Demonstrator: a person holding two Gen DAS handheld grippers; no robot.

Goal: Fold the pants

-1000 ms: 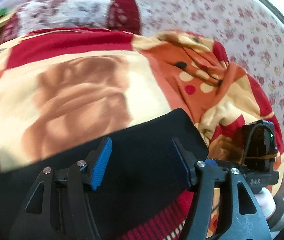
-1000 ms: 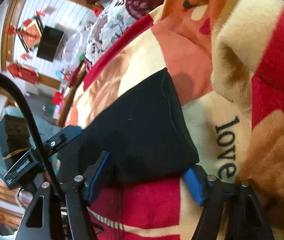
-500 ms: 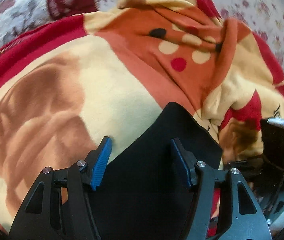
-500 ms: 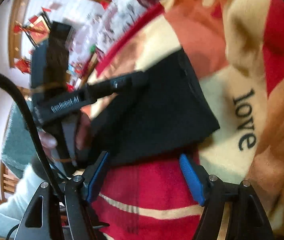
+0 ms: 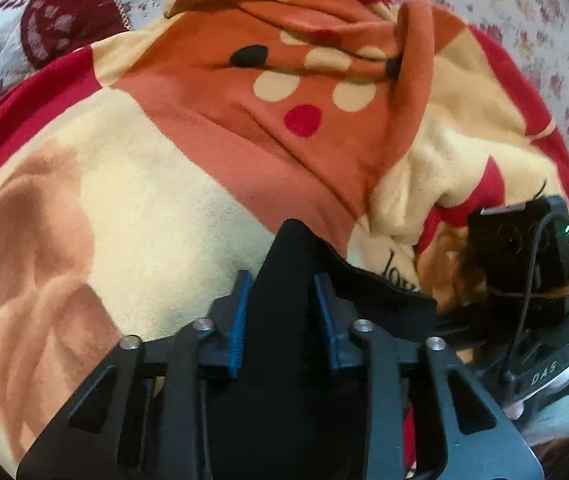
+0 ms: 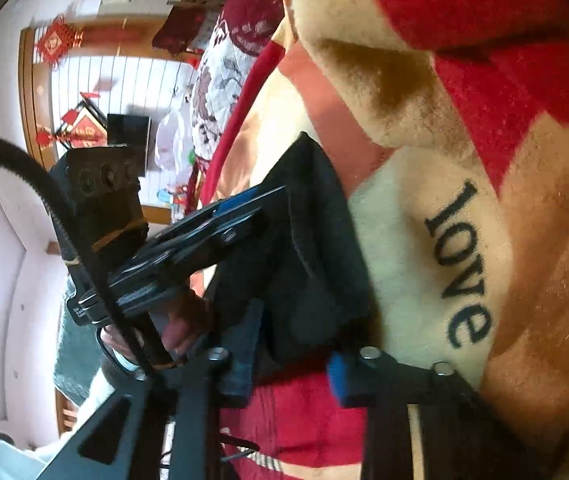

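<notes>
On the bed [image 5: 532,16], over its flowered sheet, a plush blanket [image 5: 156,200] in cream, red and orange with a bear print; on top of that, near the rumpled ridge of the blanket, the black pants [image 5: 296,256], gathered into a peak that stands up off the pile. Pinched at that peak by the left tool [image 5: 282,312]: jaws narrow, having just been closing, blue pads [image 5: 240,320] pressed on the dark cloth from both sides, more of the garment filling the space below them. From the right wrist view, gripped from the opposite side by the right tool [image 6: 294,356]: jaws likewise narrow and just closed in, a bunched lower edge of the pants caught between them, red blanket showing just under the edge. Same view, left tool reaching in from the left with its tips buried in the upper fold, a person's hand [image 6: 180,328] wrapped round its handle. Just beside the pants on the right, the printed word "love" [image 6: 456,264] on a cream patch. Further back, a maroon and white patterned pillow [image 5: 44,20] at the blanket's far edge.
</notes>
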